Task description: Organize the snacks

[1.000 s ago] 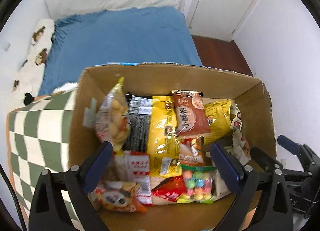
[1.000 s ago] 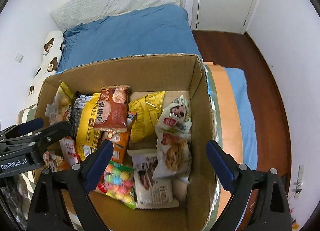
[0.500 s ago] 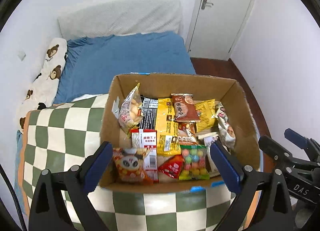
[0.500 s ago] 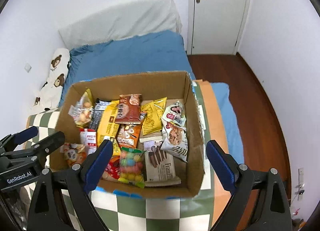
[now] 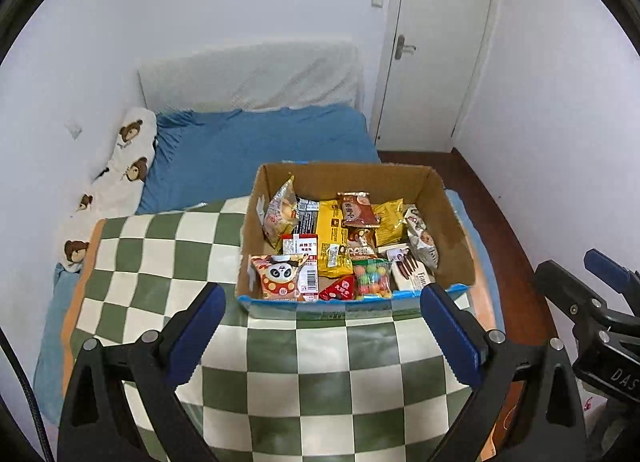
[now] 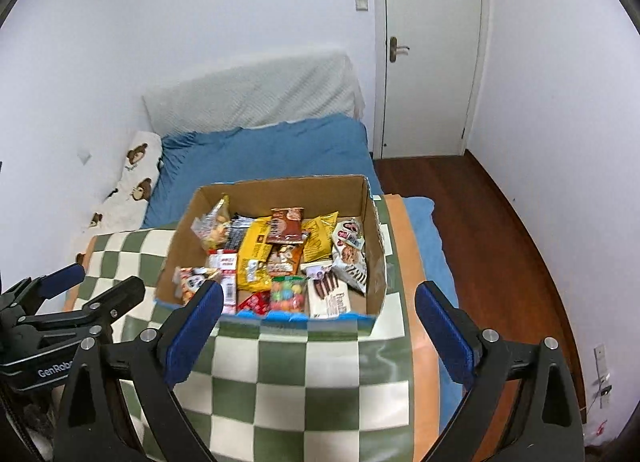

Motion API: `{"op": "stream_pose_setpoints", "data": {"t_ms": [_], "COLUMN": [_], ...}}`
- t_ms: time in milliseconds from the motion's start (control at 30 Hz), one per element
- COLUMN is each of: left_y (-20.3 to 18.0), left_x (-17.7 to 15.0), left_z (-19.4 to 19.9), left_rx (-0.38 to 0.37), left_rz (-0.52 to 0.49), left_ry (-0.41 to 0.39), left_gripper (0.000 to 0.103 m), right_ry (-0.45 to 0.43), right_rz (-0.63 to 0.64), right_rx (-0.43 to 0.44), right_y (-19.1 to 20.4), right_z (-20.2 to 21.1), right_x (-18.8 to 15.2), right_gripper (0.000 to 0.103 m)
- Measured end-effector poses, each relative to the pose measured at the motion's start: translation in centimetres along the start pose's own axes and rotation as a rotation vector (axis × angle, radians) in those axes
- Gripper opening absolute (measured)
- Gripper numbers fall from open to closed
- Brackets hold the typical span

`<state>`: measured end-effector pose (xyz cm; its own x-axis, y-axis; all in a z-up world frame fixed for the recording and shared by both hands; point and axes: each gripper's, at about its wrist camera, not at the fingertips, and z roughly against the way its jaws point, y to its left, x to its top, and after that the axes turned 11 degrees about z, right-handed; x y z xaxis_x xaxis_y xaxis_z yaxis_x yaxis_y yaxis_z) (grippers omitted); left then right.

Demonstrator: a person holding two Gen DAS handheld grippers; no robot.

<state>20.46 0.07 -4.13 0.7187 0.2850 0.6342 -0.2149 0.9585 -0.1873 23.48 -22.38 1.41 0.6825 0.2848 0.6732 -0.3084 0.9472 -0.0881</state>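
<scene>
An open cardboard box [image 5: 456, 230] sits on a green-and-white checked blanket [image 5: 168, 246]; it also shows in the right wrist view [image 6: 376, 246]. It holds several snack packs, among them a yellow bag [image 5: 331, 238], a panda pack [image 5: 280, 276], a candy bag [image 5: 373, 279] and a white wafer box [image 6: 329, 298]. My left gripper [image 5: 322, 332] is open and empty, pulled back from the box's near side. My right gripper [image 6: 318, 328] is open and empty, also back from the box.
A blue bed sheet [image 5: 256, 150] lies beyond the box, with a bear-print pillow [image 5: 120, 170] on the left. A white door [image 6: 432, 50] and dark wood floor [image 6: 492, 246] are on the right. The blanket spreads between the grippers and the box.
Both grippers have drawn back and up from over the box. The box now looks smaller and farther, with blanket showing in front. The snacks have not moved.
</scene>
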Motion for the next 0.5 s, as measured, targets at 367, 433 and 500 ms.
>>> {"op": "stream_pose_setpoints", "data": {"t_ms": [367, 433, 500], "left_y": [0.8, 0.9, 1.1], "left_x": [-1.8, -2.0, -2.2], "left_z": [8.3, 9.5, 10.3], "left_rx": [0.005, 0.002, -0.002], "left_rz": [-0.001, 0.003, 0.009], "left_ry": [-0.107, -0.122, -0.126], "left_gripper": [0.100, 0.100, 0.100], "right_ry": [-0.110, -0.121, -0.130], "right_rz": [0.016, 0.022, 0.025], "right_rx": [-0.011, -0.014, -0.011], "right_y": [1.4, 1.6, 1.7], "right_z": [9.8, 10.9, 11.8], "right_x": [-2.3, -2.5, -2.6], "right_gripper": [0.101, 0.101, 0.101]}}
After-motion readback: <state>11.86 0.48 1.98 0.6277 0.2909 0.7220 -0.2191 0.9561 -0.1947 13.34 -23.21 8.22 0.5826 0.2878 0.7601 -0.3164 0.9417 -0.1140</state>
